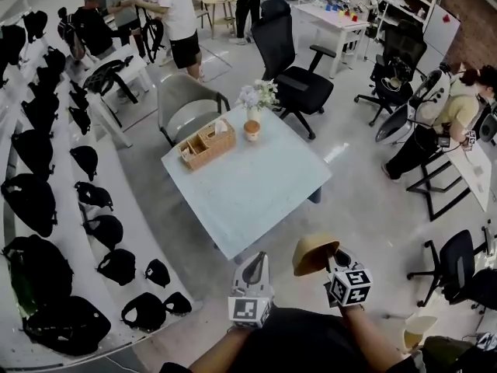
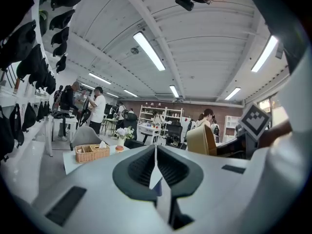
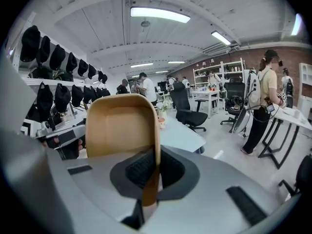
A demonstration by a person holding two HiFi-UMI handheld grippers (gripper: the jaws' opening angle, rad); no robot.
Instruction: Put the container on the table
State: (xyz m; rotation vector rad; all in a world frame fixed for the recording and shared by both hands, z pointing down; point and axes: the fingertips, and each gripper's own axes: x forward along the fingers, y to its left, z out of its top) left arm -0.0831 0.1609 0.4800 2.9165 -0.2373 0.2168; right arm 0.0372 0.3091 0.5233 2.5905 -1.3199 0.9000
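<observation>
A long white shelf (image 1: 136, 231) runs down the left side of the room, lined with black bags (image 1: 31, 200). Beside it, on the grey floor (image 1: 365, 200), stands a pale square table (image 1: 256, 185), set corner-on to the person. At its far end it carries a wicker basket (image 1: 206, 144), a small orange cup (image 1: 251, 130) and a vase of flowers (image 1: 256, 95). The near half is bare. 1 grey chair (image 1: 186, 103) and 1 black office chair (image 1: 291, 61) stand behind it, with people beyond them. At the far right another person (image 1: 446, 111) stands at a desk.

The left gripper (image 1: 254, 264) has its 2 jaws pressed together with nothing between them.

To its right, the right gripper (image 1: 335, 256) pinches 1 side wall of the tan container (image 1: 313, 252). The container is in the air over the floor, just short of the table's near corner and not touching it. It stands on edge rather than flat, with its long axis rising up and away from the jaws. 1 broad face turns back toward the person and the left gripper. I cannot tell whether that face is the mouth or the base.
</observation>
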